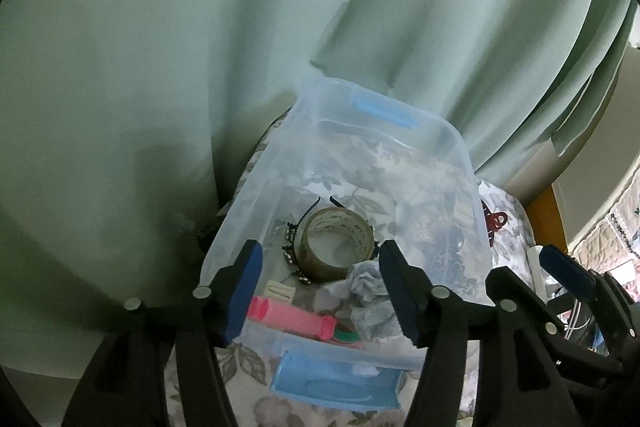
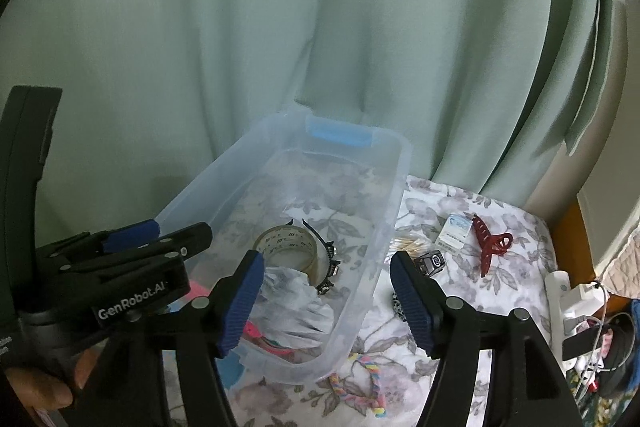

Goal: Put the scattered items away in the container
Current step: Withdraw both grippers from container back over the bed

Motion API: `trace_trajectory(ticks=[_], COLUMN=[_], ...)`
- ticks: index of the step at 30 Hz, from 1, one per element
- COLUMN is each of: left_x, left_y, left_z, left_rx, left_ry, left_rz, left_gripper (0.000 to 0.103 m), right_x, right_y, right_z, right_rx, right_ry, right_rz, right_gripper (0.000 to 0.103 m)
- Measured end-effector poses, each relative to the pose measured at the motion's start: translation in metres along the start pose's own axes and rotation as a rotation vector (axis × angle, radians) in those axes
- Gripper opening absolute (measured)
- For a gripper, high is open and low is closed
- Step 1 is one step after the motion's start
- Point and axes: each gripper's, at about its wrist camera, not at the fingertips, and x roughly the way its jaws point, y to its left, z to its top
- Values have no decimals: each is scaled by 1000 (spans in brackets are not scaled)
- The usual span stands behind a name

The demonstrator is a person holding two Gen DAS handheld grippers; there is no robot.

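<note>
translucent plastic forms the container (image 2: 376,211), which sits on a floral cloth (image 2: 512,227) against a green curtain (image 2: 360,27). inside it lie a tape roll (image 1: 334,243), a studded headband (image 1: 292,247), crumpled fabric (image 1: 370,287) and a pink roller (image 1: 288,319). the left gripper (image 1: 320,291) hangs over the near end of the bin, jaws parted with nothing between them; the right gripper (image 2: 326,303) straddles the bin's right wall, also spread and empty. judging from this, a drop-off step looks finished and the next pick is due. to the right of the bin wait a red claw clip (image 2: 490,247), a small white box (image 2: 454,231), a dark buckle-like piece (image 2: 432,261) and, nearer, a braided pastel loop (image 2: 368,383). the right tool would need to swing right and lower over one of them. something pale behind the bin wall is hard to identify, and a spotted item is half hidden by the right finger.
</note>
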Motion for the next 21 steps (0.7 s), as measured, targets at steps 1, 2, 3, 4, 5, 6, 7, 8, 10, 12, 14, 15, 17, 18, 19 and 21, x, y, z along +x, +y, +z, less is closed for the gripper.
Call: trace_trajectory(ticks=[1, 2, 3, 4, 5, 6, 7, 8, 10, 12, 14, 15, 17, 18, 19, 21], left_x=[-2, -3, -4, -6, -7, -8, -9, -10, -12, -15, -19, -21, -24, -26, -27, -31], left_y=[0, -1, -1, -2, -3, -4, -5, -6, -8, -11, -16, -18, -22, -25, -26, -31], left_z=[0, 0, 0, -1, -1, -1, -1, -1, -2, -3, -4, -5, -6, -6, -7, -8], left_rx=[1, 2, 4, 7, 10, 12, 12, 12, 12, 19, 30, 35, 45, 51, 56, 66], left_ry=[-1, -2, -3, -4, -4, -3, -1, 1, 4, 1, -2, -4, -7, -11, -16, -26], left_rz=[2, 3, 4, 5, 7, 8, 8, 7, 10, 17, 28, 32, 38, 44, 52, 64], left_gripper=[66, 66, 67, 67, 67, 68, 69, 69, 73, 74, 74, 74, 75, 77, 80, 80], right_x=[-2, -4, -5, -7, -8, -10, -12, -13, -15, -18, -20, -21, -24, -25, -26, -30], right_y=[-1, -2, -2, -3, -4, -6, -7, -9, -13, -19, -23, -24, -28, -30, -32, -38], right_z=[0, 0, -1, -1, -1, -2, -2, -2, -3, -5, -7, -8, -11, -12, -13, -15], right_rx=[2, 4, 6, 9, 12, 14, 17, 20, 32, 46, 57, 61, 73, 79, 84, 98], right_ry=[-2, -5, -7, -9, -11, -12, -13, -14, -13, -15, -10, -8, -5, -5, -5, -5], right_rz=[-2, -3, -3, -3, -5, -10, -16, -19, -20, -17, -8, -4, 4, 7, 6, 2], right_gripper=[72, 72, 73, 73, 74, 76, 77, 79, 82, 85, 86, 86, 87, 88, 89, 98])
